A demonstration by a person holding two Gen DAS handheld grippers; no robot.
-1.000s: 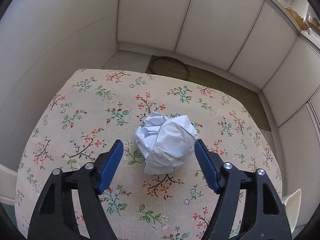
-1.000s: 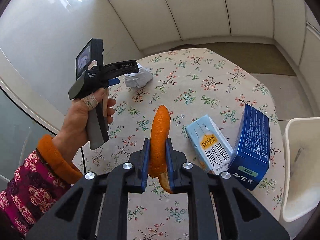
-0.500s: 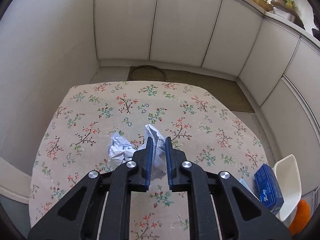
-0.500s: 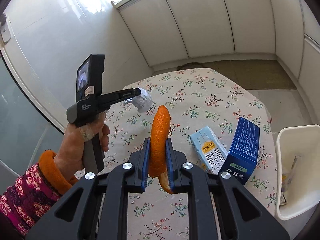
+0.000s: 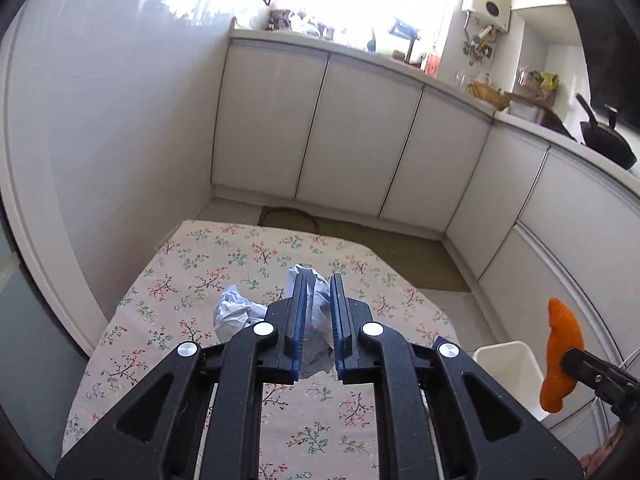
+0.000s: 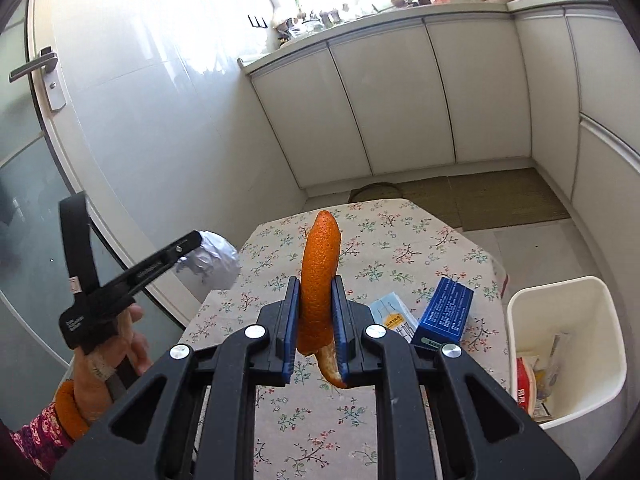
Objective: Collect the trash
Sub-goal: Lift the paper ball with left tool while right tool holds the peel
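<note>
My left gripper (image 5: 318, 300) is shut on a crumpled white paper ball (image 5: 234, 312) and holds it in the air above the floral tablecloth (image 5: 200, 280). The ball also shows in the right wrist view (image 6: 214, 260), off the table's left side. My right gripper (image 6: 316, 300) is shut on a long orange peel (image 6: 318, 264), held upright above the table. The peel also shows in the left wrist view (image 5: 560, 356). A white trash bin (image 6: 560, 300) with wrappers inside stands at the table's right edge.
A blue box (image 6: 446, 312) and a light blue carton (image 6: 394, 318) lie on the table near the bin. White cabinets (image 5: 360, 140) line the far wall. A door with a handle (image 6: 34, 68) is at the left.
My left gripper closed on the paper ball and lifted it off the table. My right gripper rose higher with the orange peel, and both views tilted upward.
</note>
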